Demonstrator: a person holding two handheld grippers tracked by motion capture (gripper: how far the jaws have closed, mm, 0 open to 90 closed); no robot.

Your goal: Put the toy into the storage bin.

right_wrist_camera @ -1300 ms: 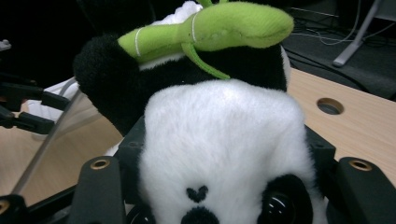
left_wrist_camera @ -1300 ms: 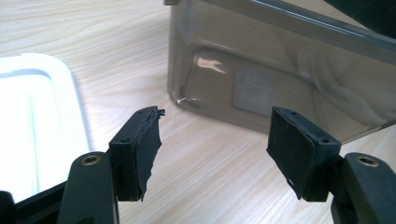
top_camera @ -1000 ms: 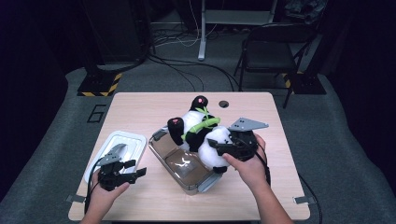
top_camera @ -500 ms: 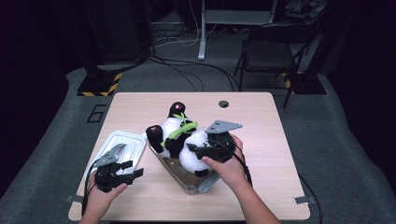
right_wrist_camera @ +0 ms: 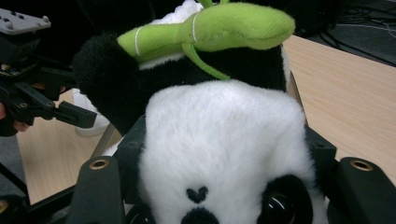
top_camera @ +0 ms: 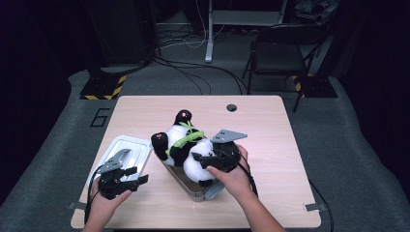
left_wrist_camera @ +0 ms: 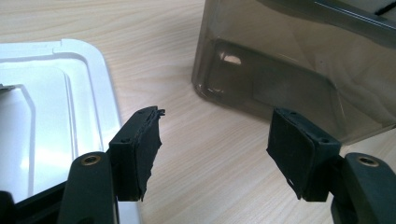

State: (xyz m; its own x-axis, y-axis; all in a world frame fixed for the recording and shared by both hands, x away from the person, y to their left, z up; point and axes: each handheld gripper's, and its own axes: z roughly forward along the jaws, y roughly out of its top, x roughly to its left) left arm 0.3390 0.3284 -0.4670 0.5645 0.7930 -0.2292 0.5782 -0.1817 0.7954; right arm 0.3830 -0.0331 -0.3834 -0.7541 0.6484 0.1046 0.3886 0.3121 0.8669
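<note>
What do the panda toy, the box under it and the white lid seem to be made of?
Panda toy: soft plush fabric, by its fuzzy pile. Box: smoky translucent plastic, probably; glossy, the table shows through. White lid: likely moulded plastic, smooth and shiny with raised ridges.

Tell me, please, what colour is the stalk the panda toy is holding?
Light green; the stalk on the panda toy shows best in the right gripper view.

panda (top_camera: 186, 145) blocks box (top_camera: 196, 191) mouth | lid (top_camera: 126, 147) left | right tabletop (top_camera: 270, 145) free
</note>
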